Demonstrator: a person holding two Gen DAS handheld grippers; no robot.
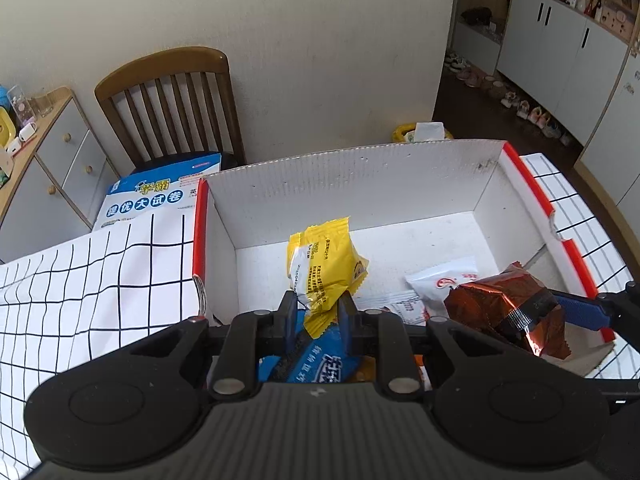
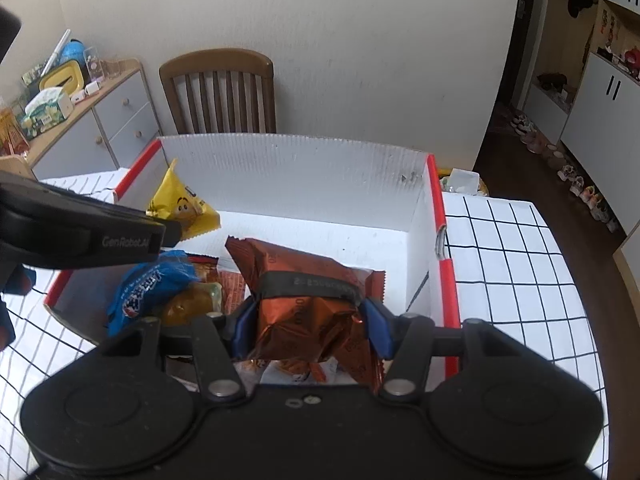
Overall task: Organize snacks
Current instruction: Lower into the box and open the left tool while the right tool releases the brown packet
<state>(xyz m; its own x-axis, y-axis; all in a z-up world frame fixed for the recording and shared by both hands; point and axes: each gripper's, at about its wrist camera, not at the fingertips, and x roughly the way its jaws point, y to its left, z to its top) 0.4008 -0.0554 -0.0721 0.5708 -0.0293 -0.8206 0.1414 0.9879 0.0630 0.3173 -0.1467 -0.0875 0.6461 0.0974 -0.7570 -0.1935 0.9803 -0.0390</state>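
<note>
Packets, two in hand, both over the open cardboard box.

Left wrist view: the left gripper (image 1: 318, 306) has its fingers (image 1: 289, 312) closed on the lower edge of a yellow snack packet (image 1: 325, 264), which stands tilted above the floor of the white box (image 1: 360, 176). The pinch is on the crimped seal and lower body only. A blue packet (image 1: 316, 356) lies beneath the fingers, close to the camera. White sachets (image 1: 440, 280) lie on the box floor further right. The box sits on a surface covered by a gridded cloth (image 1: 100, 280).

Judgement: the yellow packet looks light and air-filled, its film slick and easily creased. A hold on the seal is secure enough for a short carry, but the body will swing.

Right wrist view: the right gripper (image 2: 308, 320) has its fingers (image 2: 378, 328) set partly apart and clamped on a copper foil packet (image 2: 308, 280), one pad to each side of its bulging middle, with the foil dented where they press. The packet hangs over the near right part of the box (image 2: 300, 168). The left gripper (image 2: 168, 236) crosses the frame from the left with the yellow packet (image 2: 182, 204). An amber sweet (image 2: 188, 306) lies beside the blue packet (image 2: 152, 288).

Judgement: the foil is slippery and crackles flat under pressure, and the contents may be brittle. Grip across the width is sound; further squeeze risks crushing.
</note>
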